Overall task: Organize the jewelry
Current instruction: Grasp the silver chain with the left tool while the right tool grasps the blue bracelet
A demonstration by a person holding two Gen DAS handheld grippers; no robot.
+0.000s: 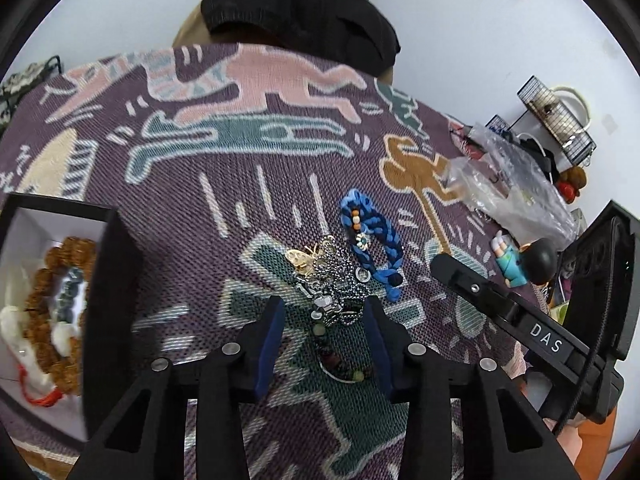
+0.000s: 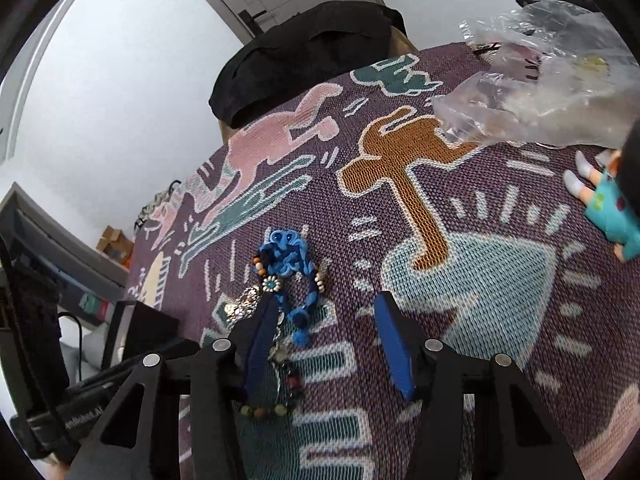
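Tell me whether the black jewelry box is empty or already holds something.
Not empty: the black jewelry box is open and its white interior holds a brown wooden bead bracelet and white pieces.

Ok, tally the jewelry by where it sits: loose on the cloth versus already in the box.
On the cloth: 3 (blue braided bracelet, tangled chain necklace, dark bead bracelet)
In the box: 2 (brown bead bracelet, grey bead bracelet)
Total: 5
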